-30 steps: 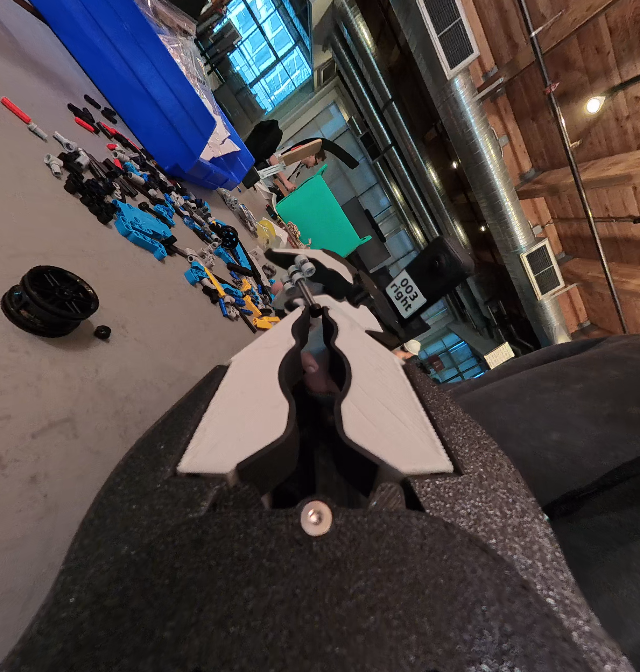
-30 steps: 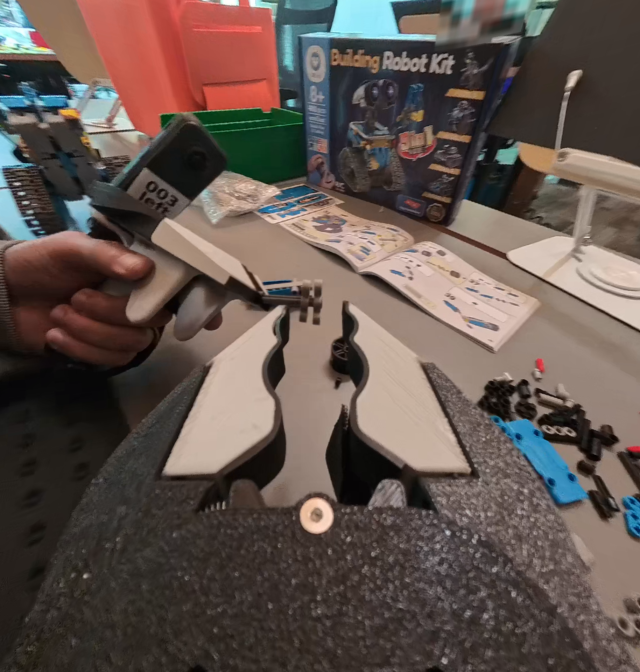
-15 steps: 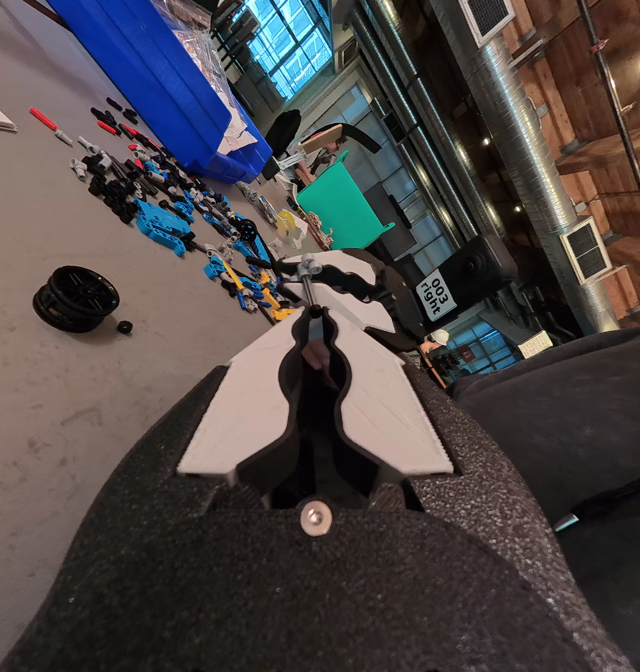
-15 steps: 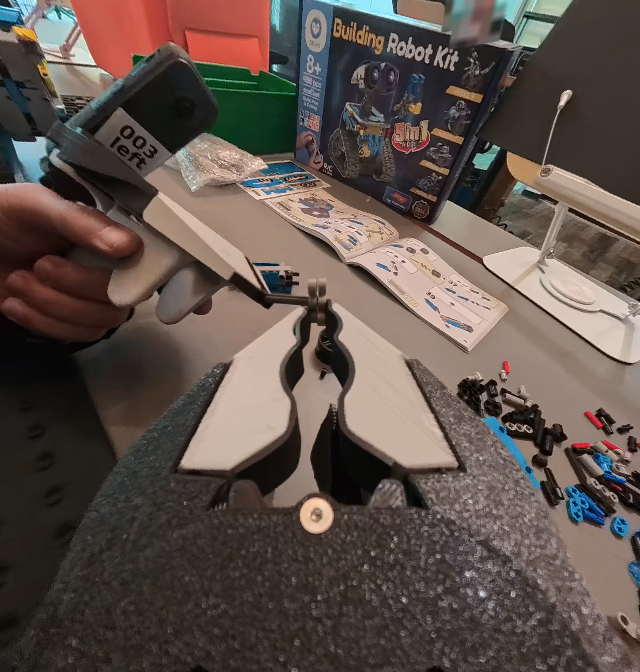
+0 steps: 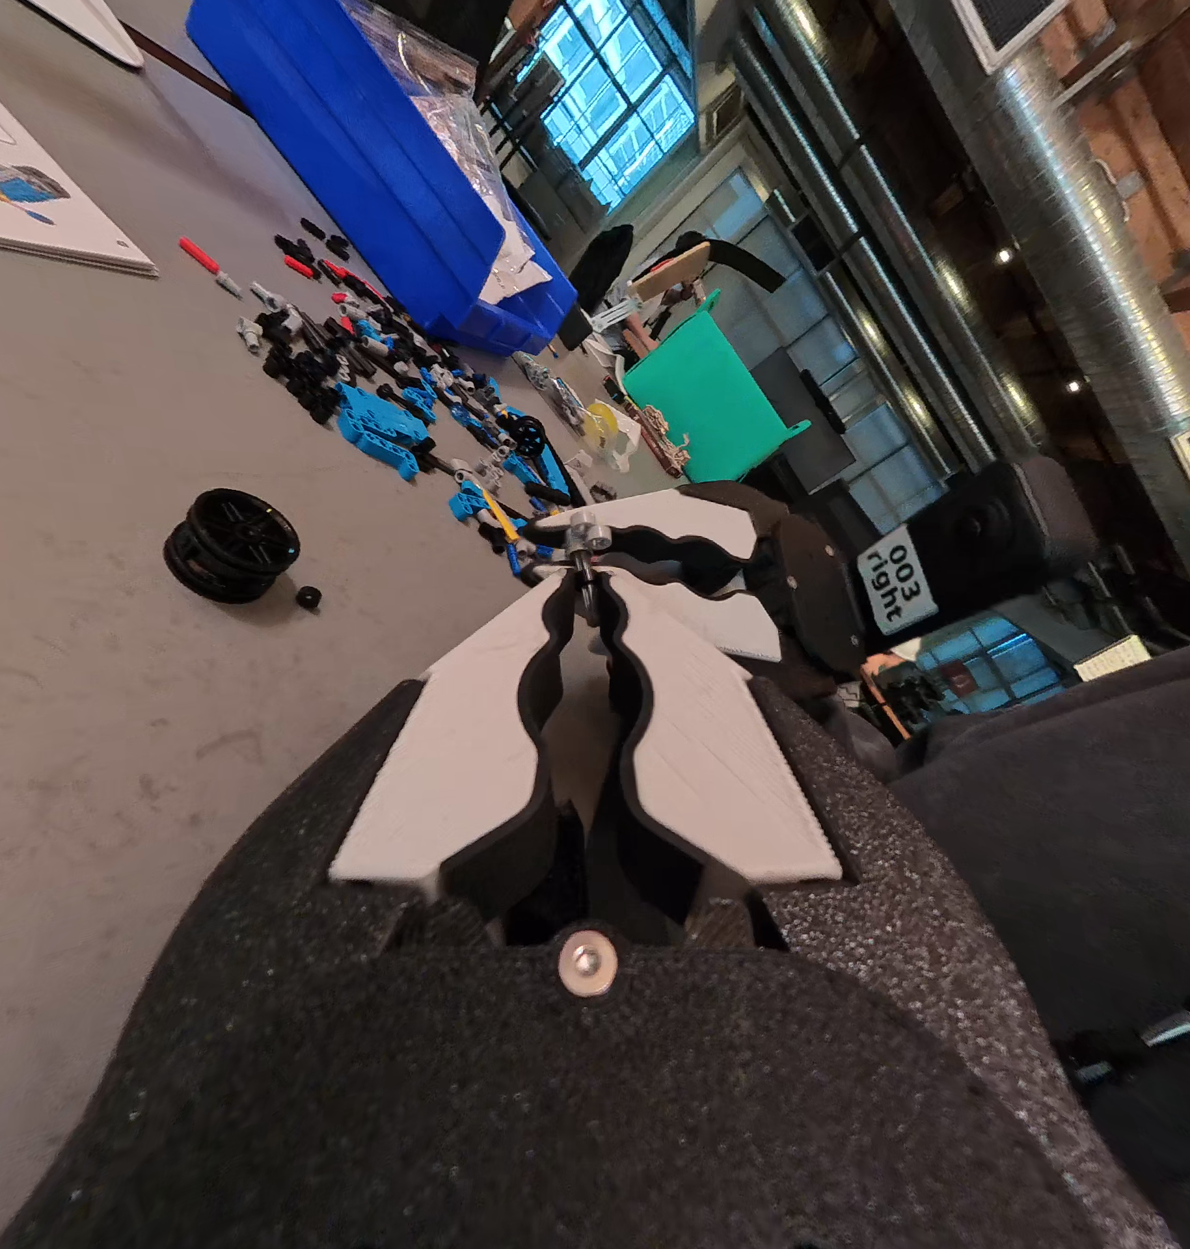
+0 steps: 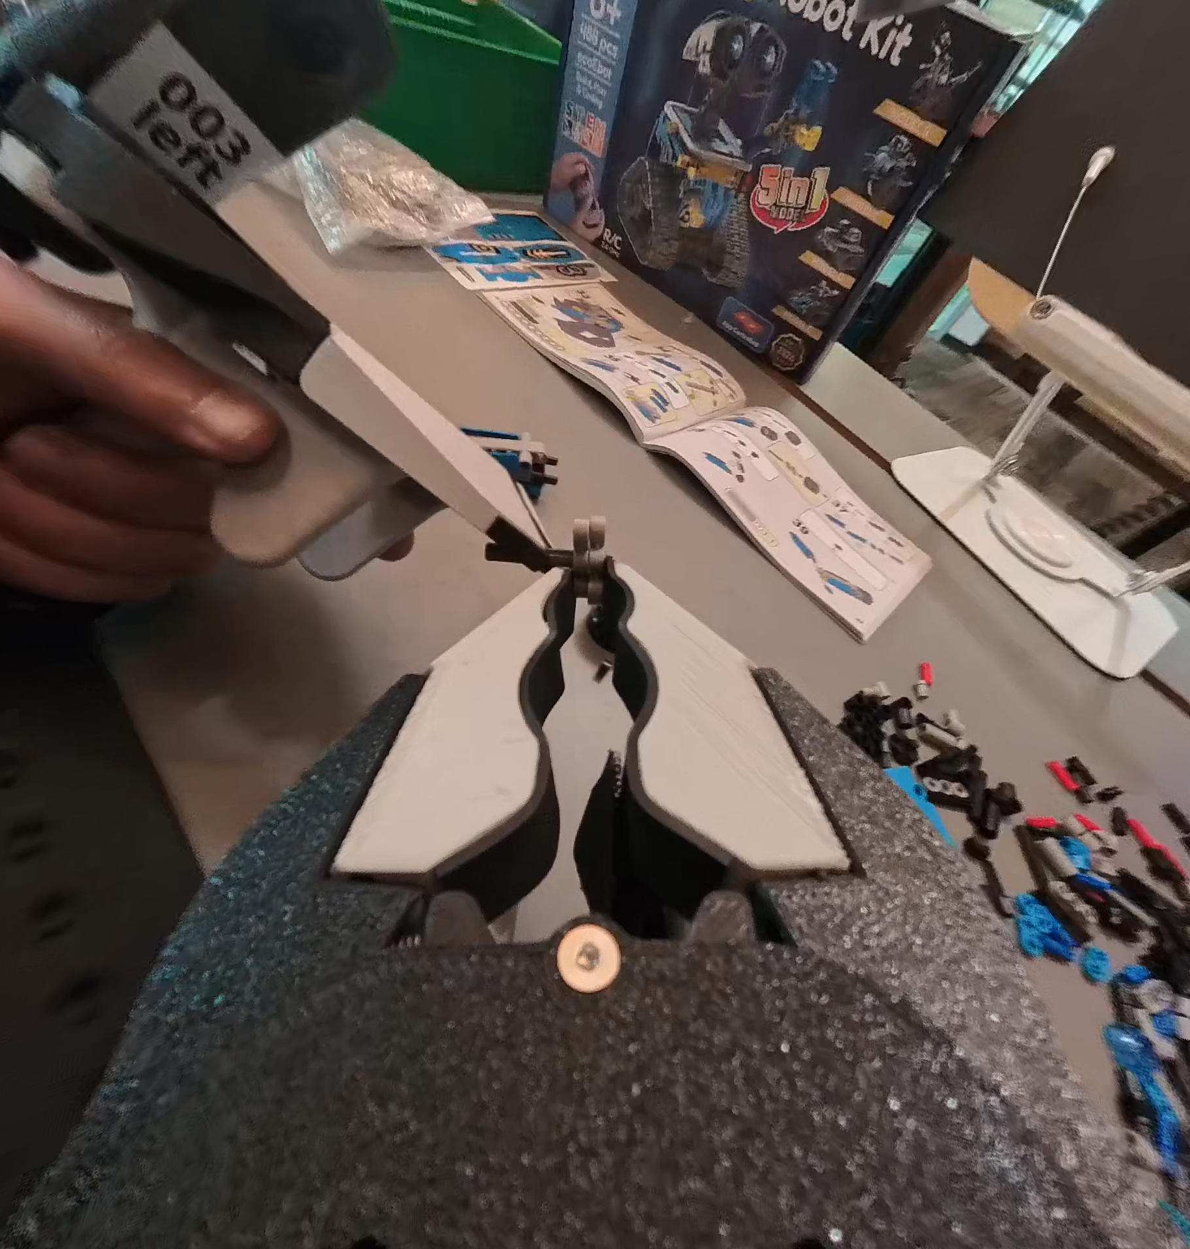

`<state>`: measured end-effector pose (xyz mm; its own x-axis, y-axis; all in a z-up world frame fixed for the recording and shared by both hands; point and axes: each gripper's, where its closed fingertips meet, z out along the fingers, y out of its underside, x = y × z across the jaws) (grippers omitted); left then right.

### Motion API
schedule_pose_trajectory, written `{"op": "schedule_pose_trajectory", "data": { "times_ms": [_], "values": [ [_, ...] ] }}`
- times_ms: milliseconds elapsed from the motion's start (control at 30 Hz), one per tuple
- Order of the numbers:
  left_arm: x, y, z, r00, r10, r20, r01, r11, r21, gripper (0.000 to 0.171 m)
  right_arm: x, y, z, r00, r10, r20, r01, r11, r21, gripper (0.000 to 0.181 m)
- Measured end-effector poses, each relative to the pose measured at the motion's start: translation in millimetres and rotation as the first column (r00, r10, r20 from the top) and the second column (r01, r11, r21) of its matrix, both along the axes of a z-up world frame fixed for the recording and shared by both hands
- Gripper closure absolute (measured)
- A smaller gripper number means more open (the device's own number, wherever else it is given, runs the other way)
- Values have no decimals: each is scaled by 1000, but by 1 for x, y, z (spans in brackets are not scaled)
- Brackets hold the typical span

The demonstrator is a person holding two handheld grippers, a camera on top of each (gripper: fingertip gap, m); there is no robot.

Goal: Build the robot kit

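Observation:
My left gripper [image 5: 586,589] is shut on a short black axle [image 5: 586,574] and holds it above the grey table [image 5: 105,676]. A small grey connector [image 5: 588,537] sits on the axle's far end. My right gripper [image 6: 588,578] is shut on that grey connector [image 6: 590,547]. The two grippers meet tip to tip at a right angle. In the right wrist view the left gripper [image 6: 521,537] comes in from the left, held by a hand [image 6: 92,432]. In the left wrist view the right gripper [image 5: 558,547] shows just beyond my fingertips.
A black wheel [image 5: 230,544] and a small black bush [image 5: 308,597] lie on the table. Several loose blue, black and red pieces [image 5: 389,378] lie before a blue bin [image 5: 375,149]. An open booklet [image 6: 713,432], a kit box [image 6: 781,169], a small blue assembly [image 6: 511,459] and a white stand [image 6: 1031,541] are farther off. My left and right fingertips are right by each other.
My right gripper was open beside the connector, then closed on it. My left gripper has kept hold of the axle. Both grippers have tilted and moved together a little.

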<state>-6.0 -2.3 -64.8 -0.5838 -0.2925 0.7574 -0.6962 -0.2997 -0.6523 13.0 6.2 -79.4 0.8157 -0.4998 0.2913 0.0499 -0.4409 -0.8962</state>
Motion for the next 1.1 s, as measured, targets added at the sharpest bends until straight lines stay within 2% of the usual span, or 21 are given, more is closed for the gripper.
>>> {"op": "schedule_pose_trajectory", "data": {
  "times_ms": [67, 267, 333, 400, 567, 633, 800, 867, 933, 1033, 1100],
  "values": [
    [1, 0, -1, 1000, 7, 2, -7, 1000, 11, 166, 0, 1, -1, 999, 3, -45, -2, 1000, 28, 174],
    [4, 0, -2, 999, 32, 8, -32, 999, 22, 166, 3, 1, -2, 998, 3, -60, -1, 999, 34, 173],
    [5, 1, -4, 999, 42, 0, -42, 998, 36, 164, 5, -1, -5, 994, -3, -110, 9, 999, 50, 173],
    [4, 1, -3, 999, 41, 10, -41, 998, 49, 151, 12, -8, -5, 989, -41, -142, 51, 996, 69, 173],
    [0, -5, -4, 998, 27, 50, -32, 994, 104, 159, 10, -6, -4, 990, -36, -137, 46, 996, 70, 173],
    [2, -3, -5, 998, 36, 44, -40, 994, 100, 167, 9, -6, -2, 992, -34, -123, 43, 997, 70, 173],
    [2, -1, -4, 999, 29, 27, -31, 997, 70, 168, 7, -6, 0, 992, -17, -125, 29, 996, 90, 172],
    [-2, 0, 0, 999, -14, 42, 11, 998, 61, 168, 1, -7, 0, 984, 56, -172, -35, 992, 120, 172],
    [-9, 2, -1, 994, -79, 78, 70, 991, 114, 169, -14, -11, -4, 942, 202, -269, -162, 973, 164, 156],
    [-24, 4, 0, 975, -192, 112, 173, 972, 159, 169, -30, -18, 1, 832, 381, -404, -273, 914, 299, 143],
    [-35, 2, 1, 958, -261, 119, 242, 958, 157, 168, -42, -16, 9, 752, 495, -436, -336, 856, 393, 137]
  ]
}}
